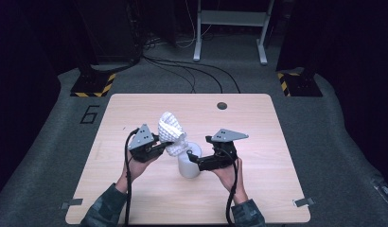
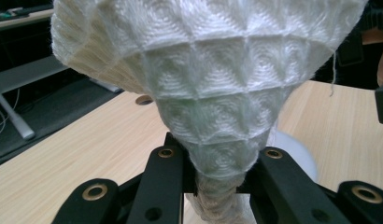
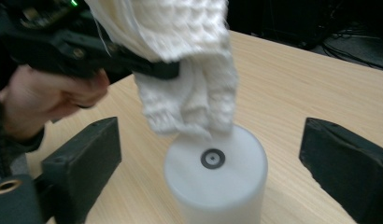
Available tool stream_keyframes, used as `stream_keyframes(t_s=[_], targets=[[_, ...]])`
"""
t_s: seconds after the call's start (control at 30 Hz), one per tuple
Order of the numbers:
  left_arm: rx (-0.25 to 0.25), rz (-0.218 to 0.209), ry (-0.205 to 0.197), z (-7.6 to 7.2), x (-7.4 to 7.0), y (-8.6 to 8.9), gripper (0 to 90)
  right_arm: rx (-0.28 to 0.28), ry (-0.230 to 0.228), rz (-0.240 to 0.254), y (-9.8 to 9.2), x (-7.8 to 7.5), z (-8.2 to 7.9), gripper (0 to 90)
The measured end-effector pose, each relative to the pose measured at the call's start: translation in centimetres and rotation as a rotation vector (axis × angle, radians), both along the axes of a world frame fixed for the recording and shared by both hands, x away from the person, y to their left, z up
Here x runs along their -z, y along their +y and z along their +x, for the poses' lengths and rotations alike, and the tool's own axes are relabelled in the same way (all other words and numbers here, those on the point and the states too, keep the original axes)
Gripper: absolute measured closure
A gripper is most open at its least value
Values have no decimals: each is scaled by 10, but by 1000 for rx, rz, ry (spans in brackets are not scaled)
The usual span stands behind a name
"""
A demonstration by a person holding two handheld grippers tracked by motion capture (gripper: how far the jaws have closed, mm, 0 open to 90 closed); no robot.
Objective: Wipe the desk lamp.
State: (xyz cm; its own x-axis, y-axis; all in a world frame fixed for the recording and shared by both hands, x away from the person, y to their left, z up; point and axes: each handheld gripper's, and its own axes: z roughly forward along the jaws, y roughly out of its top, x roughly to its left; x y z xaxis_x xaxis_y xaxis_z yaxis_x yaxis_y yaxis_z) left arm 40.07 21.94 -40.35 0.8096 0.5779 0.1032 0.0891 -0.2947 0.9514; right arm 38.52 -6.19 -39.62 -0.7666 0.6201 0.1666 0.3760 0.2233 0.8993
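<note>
A white cylinder [image 1: 189, 163] stands upright on the wooden tabletop [image 1: 135, 113], a little toward the person's side of its middle. In the right gripper view its flat top [image 3: 213, 158] carries a small dark ring with a pale centre; no lettering can be read on it.

The left gripper [image 1: 160, 146], just left of the cylinder, is clamped on a white waffle-weave cloth [image 1: 171, 132]. In the left gripper view its two black jaws pinch the cloth [image 2: 213, 93] at a narrow bunched waist, and the fabric fans out wide above them. In the right gripper view the lower end of the cloth [image 3: 189, 93] hangs down from the left gripper [image 3: 152, 70] and its edge touches the far rim of the cylinder's top. The left hand [image 3: 49, 100] wraps the gripper's body.

The right gripper [image 1: 194, 161] comes in from the cylinder's right, held by the right hand [image 1: 228, 176]. Its jaws stand wide apart, one on each side of the cylinder and clear of it, holding nothing.

Beyond the cylinder, near the far edge of the tabletop, is a round dark hole [image 1: 222, 105]. On the grey floor [image 1: 55, 142] to the left of the tabletop a figure "6" [image 1: 89, 114] is marked. Cables [image 1: 192, 71] run across the floor behind, between two bases with yellow-and-black hazard stripes [image 1: 92, 85].
</note>
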Motion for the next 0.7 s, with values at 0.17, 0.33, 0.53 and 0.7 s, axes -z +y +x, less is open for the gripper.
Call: stream_keyframes(t_s=[0.17,0.33,0.53,0.7], targets=[[-39,13,12,-1,5,15,787,26,4,-33,2,21,2,0],[-59,53,33,0,16,25,787,36,14,-55,10,41,3,0],[-72,81,73,1,32,26,786,69,3,-64,19,61,2,0],[-74,89,108,3,45,21,786,84,-4,-61,26,74,4,0]])
